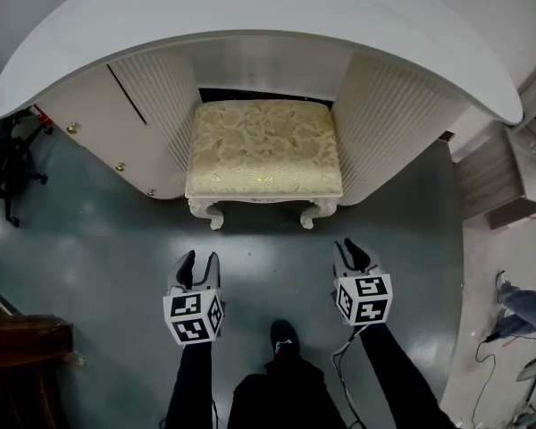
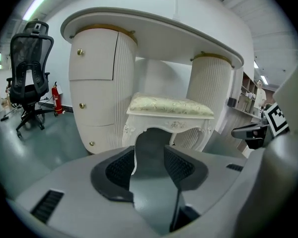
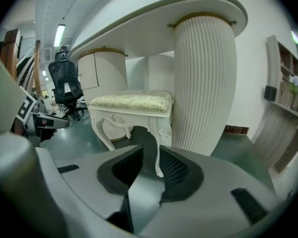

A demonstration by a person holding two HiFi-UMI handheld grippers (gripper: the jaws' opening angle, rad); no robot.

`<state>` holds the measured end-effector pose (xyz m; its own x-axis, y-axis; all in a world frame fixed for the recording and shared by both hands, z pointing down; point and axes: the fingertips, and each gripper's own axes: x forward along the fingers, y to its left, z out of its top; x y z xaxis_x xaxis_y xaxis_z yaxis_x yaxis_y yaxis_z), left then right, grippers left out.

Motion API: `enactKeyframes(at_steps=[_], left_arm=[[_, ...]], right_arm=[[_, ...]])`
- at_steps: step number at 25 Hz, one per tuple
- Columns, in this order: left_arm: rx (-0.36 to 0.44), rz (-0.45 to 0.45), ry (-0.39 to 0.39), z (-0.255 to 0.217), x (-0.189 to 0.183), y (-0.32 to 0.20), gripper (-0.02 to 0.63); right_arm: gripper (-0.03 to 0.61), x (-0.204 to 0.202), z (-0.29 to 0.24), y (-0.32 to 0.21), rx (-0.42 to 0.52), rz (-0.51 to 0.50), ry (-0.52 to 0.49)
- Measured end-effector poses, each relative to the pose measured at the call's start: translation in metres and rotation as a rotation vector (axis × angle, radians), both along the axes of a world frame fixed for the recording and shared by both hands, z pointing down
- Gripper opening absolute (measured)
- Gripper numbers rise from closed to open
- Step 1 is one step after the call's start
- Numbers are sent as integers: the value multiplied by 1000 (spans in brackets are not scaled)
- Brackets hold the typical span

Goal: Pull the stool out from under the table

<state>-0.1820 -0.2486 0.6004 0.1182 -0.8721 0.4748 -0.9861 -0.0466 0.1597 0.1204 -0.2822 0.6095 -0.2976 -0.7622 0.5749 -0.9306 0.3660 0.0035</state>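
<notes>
Our left claw (image 1: 199, 262) stands half open and empty, our right claw (image 1: 350, 254) narrower, also empty. We hold one facing each front corner of the stool (image 1: 263, 150), likely for an even pull; it sits tucked between the bench (image 1: 250, 12) pedestals, front legs showing.
</notes>
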Motion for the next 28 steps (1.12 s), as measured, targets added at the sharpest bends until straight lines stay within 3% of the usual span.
enactKeyframes(at_steps=[8, 16, 28], left_arm=[[14, -17, 14, 68, -11, -24, 248], [9, -84, 41, 108, -29, -59, 279], [-8, -87, 13, 129, -42, -125, 285]], right_arm=[[226, 4, 62, -27, 22, 59, -23], [307, 13, 104, -58, -2, 133, -110], [321, 0, 120, -110, 44, 101, -78]])
